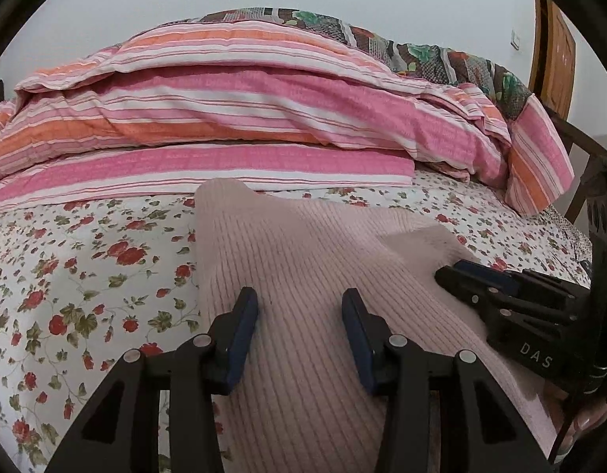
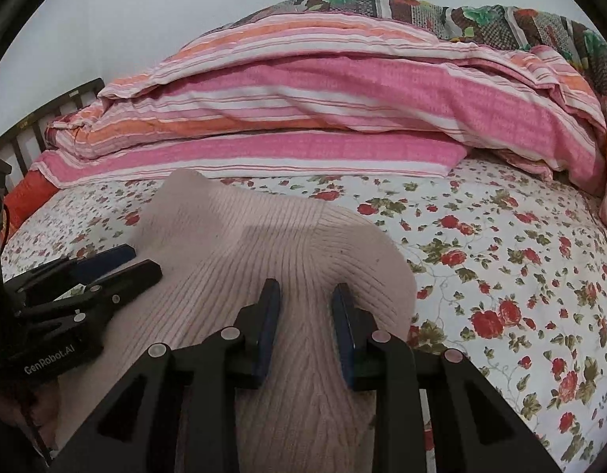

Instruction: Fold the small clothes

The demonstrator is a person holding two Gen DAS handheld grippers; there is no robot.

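We have a pale pink ribbed knit garment (image 1: 303,260) lying on the bed's floral sheet (image 1: 86,260), in front of a folded pink-and-orange striped quilt (image 1: 232,110) with a dark patterned blanket (image 1: 421,51) behind it. The garment already looks doubled over on itself, with a rounded folded edge to the right in the right wrist view.

Our left hand-held gripper (image 1: 299,307) sits over the knit with its jaws well apart, the fabric passing between and under them; we judge it is not pinching anything. Our right hand-held gripper (image 2: 305,295) also has its jaws parted, somewhat narrower, with a ridge of knit rising between the blue pads (image 2: 270,315). Whether those pads actually press the cloth we cannot tell for sure.

From here, the main risk is a partial grab: the knit is thick and layered, so closing on the ridge may catch only the top layer and pull the fold apart. The ribbed fabric stretches, so uneven pulls from the two sides could skew the edges. Dragging low could also snag the sheet and wrinkle it under the garment.
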